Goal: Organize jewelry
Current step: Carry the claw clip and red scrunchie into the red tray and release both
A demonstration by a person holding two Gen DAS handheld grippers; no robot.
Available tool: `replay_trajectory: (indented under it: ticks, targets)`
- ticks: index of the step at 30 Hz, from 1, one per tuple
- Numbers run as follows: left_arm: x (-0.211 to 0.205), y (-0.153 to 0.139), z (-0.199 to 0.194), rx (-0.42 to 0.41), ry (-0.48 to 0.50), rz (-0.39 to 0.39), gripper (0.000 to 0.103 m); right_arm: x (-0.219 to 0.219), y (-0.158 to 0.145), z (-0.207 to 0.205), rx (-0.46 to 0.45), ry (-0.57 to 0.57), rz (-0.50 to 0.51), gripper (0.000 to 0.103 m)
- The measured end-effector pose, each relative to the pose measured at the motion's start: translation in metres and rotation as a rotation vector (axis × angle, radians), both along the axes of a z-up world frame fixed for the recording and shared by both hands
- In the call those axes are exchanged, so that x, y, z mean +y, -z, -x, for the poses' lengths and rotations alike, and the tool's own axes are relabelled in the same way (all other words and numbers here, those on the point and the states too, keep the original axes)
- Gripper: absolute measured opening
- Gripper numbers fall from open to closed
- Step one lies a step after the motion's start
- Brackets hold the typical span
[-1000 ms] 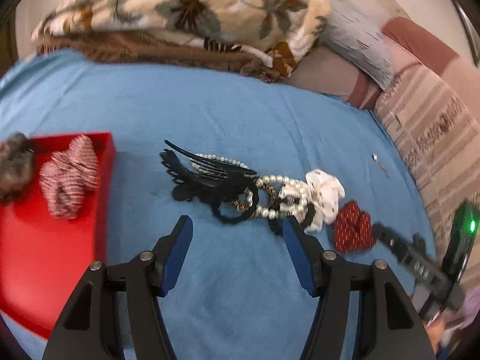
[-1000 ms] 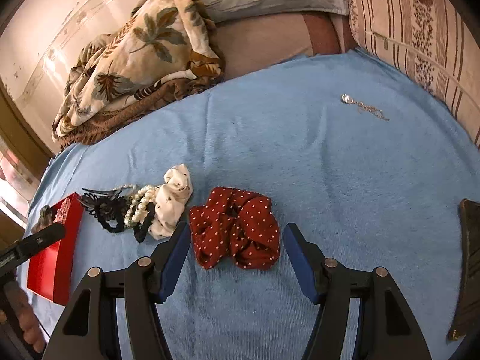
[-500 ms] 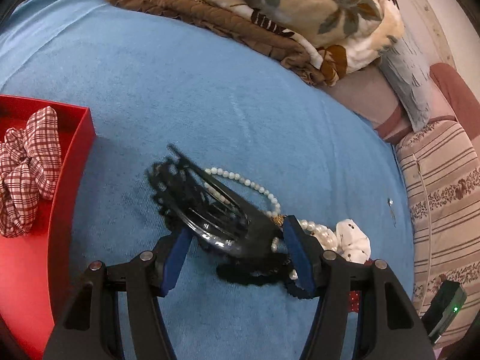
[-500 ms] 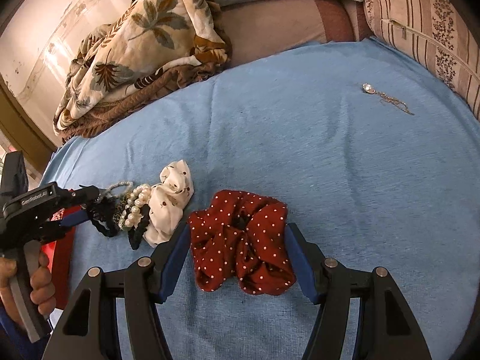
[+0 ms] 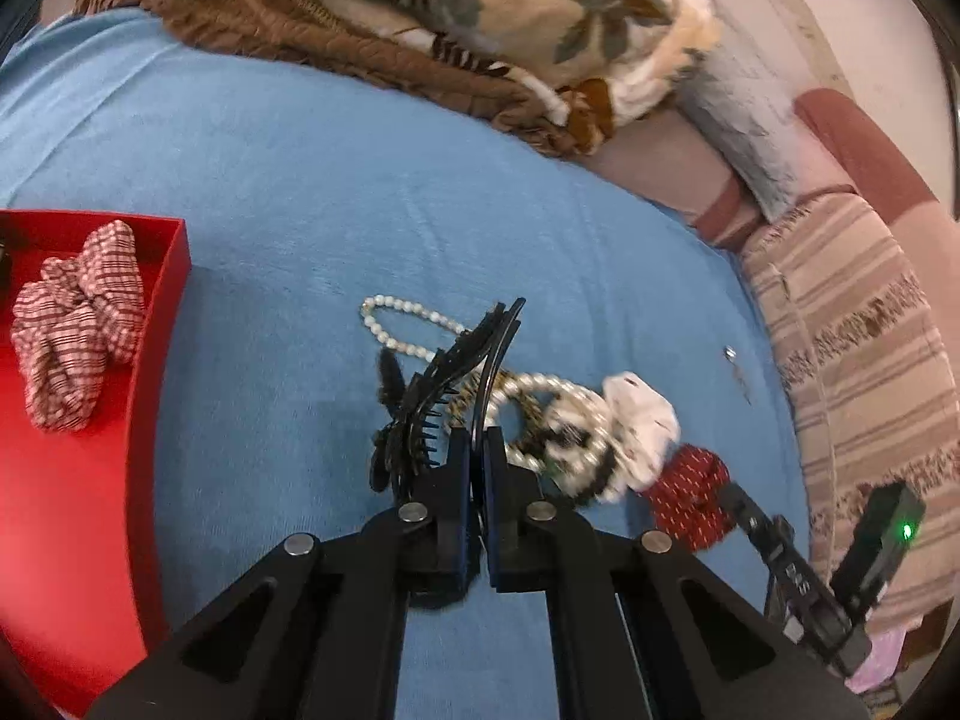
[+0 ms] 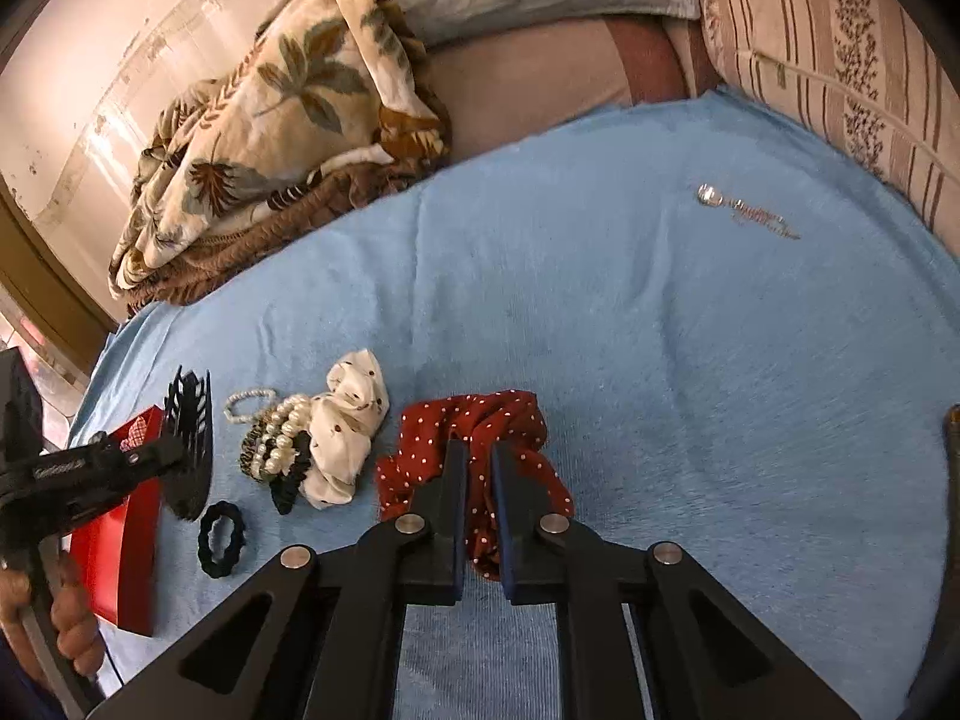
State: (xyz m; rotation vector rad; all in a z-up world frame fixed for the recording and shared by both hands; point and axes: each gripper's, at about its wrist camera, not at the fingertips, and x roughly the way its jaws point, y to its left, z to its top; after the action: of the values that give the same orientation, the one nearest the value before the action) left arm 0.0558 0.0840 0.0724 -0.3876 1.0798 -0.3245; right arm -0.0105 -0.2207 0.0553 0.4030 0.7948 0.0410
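There are three scrunchies: one red with white dots (image 6: 480, 450), one white with dark spots (image 6: 348, 420), and one checked (image 5: 72, 324) inside the one red tray (image 5: 174, 276). There is one black hair comb (image 6: 189, 444), one black hair tie (image 6: 222, 539), one bunch of pearl bracelets (image 6: 273, 438), and one silver chain (image 6: 747, 213) near the blue cover's far edge.
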Motion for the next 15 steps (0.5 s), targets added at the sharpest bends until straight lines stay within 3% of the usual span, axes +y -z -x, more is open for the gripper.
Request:
replay_trajectory:
  ticks: [10,15]
  targets:
    - [0.016,-0.034,0.051,-0.05,0.068,0.069,0.004,0.013,-0.028,0.034,-0.078,-0.005,0.006,0.009]
    - [0.016,-0.038,0.085,-0.089,0.111,0.015,0.004,0.034,-0.03,0.044,-0.085,-0.05,0.041,0.009]
